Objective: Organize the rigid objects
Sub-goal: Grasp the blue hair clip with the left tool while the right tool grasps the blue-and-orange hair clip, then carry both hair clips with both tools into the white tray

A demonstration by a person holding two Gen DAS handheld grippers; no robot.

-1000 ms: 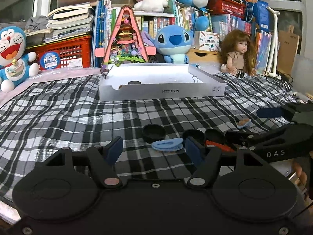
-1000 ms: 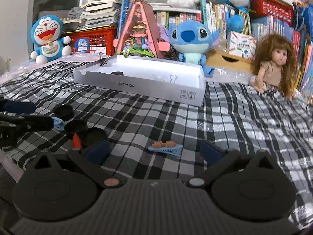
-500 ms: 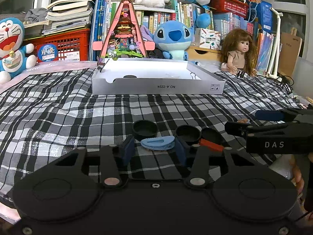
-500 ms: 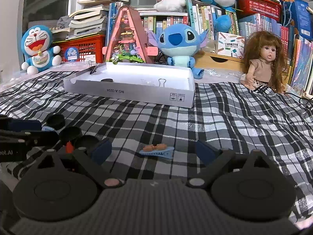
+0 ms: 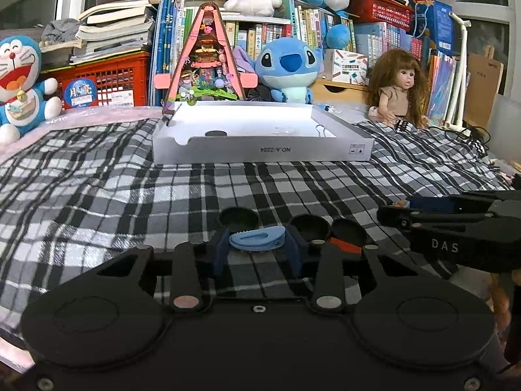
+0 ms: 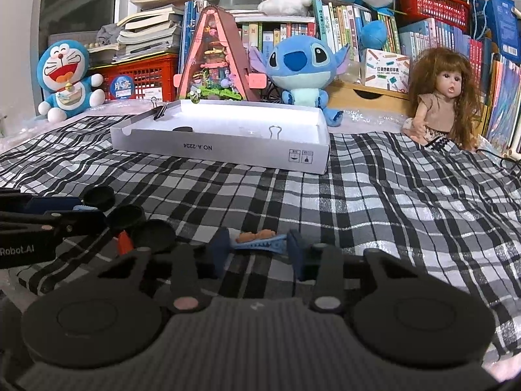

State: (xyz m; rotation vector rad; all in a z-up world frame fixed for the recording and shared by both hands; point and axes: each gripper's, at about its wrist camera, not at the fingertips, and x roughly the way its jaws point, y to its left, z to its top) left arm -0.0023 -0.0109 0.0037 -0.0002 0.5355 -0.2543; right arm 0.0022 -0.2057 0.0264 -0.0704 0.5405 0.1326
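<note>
A plain blue hair clip (image 5: pixel 257 238) lies crosswise between the left gripper (image 5: pixel 258 251) fingers, whose jaws have just been closing and now press its two ends. A second blue hair clip (image 6: pixel 259 241), topped with small orange pieces, sits the same way between the right gripper (image 6: pixel 258 252) fingers, which have also just been closing and now squeeze it end to end. Both clips rest on the black-and-white checked cloth (image 5: pixel 97 189) that covers the surface. Just beyond the left fingertips lie three black round lids (image 5: pixel 309 226), with a small red piece (image 5: pixel 345 244) off the right finger. Farther ahead of both grippers stands a shallow white cardboard box (image 5: pixel 260 150), holding a dark round lid (image 5: pixel 216 133) and with binder clips (image 6: pixel 275 130) on its walls. Behind it, along the back, sit a blue plush (image 5: pixel 288 68), a pink triangular toy house (image 5: pixel 206 62), a long-haired doll (image 5: pixel 399 88), a red crate (image 5: pixel 107 78) and crowded bookshelves (image 5: pixel 374 37).
</note>
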